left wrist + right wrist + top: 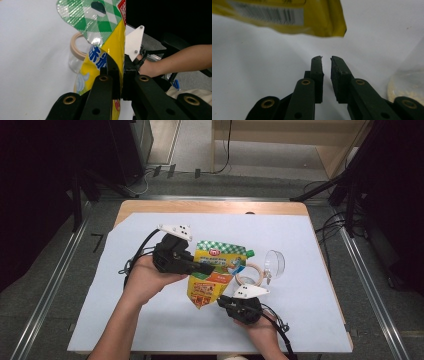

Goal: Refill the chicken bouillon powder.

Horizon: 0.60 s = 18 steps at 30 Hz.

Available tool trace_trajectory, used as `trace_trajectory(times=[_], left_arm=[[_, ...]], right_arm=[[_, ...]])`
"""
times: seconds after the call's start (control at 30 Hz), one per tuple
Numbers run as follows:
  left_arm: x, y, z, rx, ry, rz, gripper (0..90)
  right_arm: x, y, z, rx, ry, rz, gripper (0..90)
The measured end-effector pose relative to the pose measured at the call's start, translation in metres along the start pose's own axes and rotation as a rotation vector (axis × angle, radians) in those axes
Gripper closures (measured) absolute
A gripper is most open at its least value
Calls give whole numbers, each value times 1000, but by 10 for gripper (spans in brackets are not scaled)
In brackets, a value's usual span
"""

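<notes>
Jar point(252, 275) (lid point(274, 264) beside) blocks pouch's point(215, 272) right.

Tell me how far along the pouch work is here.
Done: the jar lies open, its clear lid off beside it. In hand: the left gripper clamps the yellow pouch off the table. Left: the right gripper, jaws nearly shut on nothing, sits below the pouch's bottom corner; its green cap is on.

Sheeted table point(150, 320), probably glass jar point(265, 270).

Pouch point(287, 17) cut off at top edge, print blurred
</notes>
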State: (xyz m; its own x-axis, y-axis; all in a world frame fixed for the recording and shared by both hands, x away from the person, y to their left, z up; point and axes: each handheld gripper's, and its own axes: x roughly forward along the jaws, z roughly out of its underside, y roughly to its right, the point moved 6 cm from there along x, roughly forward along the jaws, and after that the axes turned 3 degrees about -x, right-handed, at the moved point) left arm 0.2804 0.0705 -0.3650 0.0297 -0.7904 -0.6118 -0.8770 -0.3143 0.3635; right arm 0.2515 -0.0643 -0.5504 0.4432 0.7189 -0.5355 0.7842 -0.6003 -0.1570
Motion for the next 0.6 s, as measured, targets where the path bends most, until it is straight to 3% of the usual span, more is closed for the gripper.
trace_trajectory(times=[0.2,0.27,0.37,0.47,0.6], left_arm=[[2,14,0,9,-10,44,889],[2,16,0,-3,4,69,888],[2,11,2,-34,22,72,888],[0,6,3,-66,39,84,887],[2,-4,4,-120,68,57,865]], right_arm=[[-1,0,-6,-40,50,42,838],[-2,0,-8,-33,68,33,838],[-4,-6,-12,-69,98,16,838],[-3,-15,-14,-132,91,13,824],[-2,-27,-15,-161,88,-10,817]])
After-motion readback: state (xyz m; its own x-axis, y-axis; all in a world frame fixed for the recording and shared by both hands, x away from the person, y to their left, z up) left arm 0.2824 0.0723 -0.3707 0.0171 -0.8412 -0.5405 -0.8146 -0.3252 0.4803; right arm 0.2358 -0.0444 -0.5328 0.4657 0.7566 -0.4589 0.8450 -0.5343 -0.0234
